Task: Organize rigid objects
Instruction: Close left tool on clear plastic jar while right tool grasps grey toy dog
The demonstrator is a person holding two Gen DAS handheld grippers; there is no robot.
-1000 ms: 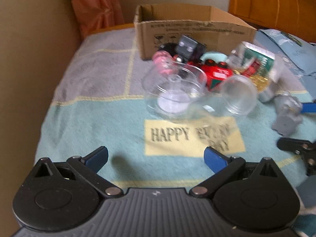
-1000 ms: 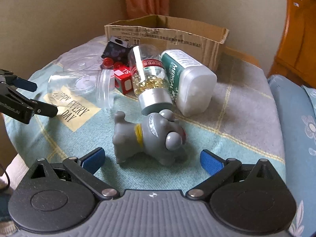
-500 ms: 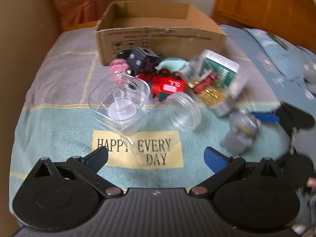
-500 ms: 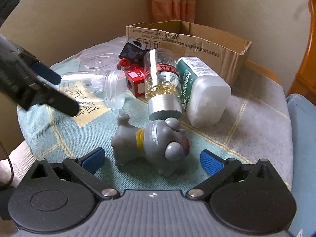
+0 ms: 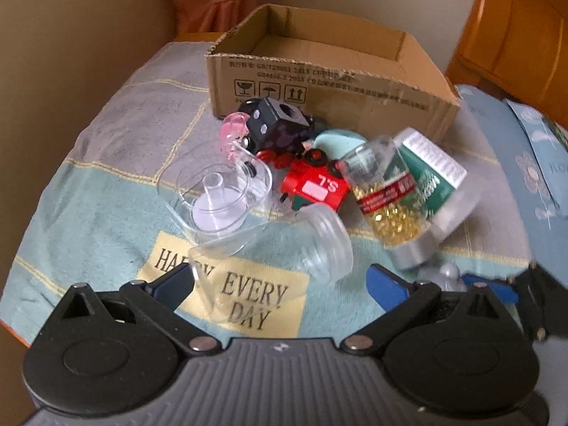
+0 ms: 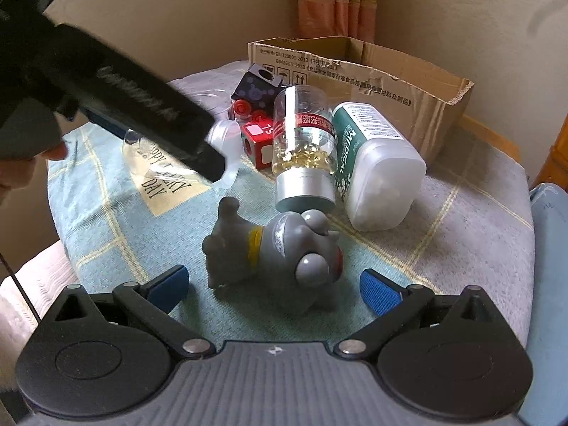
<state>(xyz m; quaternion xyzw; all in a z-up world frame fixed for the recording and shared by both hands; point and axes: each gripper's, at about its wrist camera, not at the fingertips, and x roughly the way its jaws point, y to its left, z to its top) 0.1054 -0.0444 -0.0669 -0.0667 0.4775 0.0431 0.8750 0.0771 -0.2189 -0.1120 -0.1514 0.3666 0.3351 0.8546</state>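
Showing only rightward: grey dog toy (image 6: pixel 280 248)

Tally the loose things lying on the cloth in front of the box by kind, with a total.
Clear plastic containers: 2, the square tub and the round jar
Capped bottles: 2, the capsule bottle and the green medical bottle
Toys clearly seen: 4, the grey dog, red block, black cube, pink piece
Total: 8

The left gripper (image 5: pixel 280 284) and the right gripper (image 6: pixel 273 287) both hang low with jaws spread wide, holding nothing.
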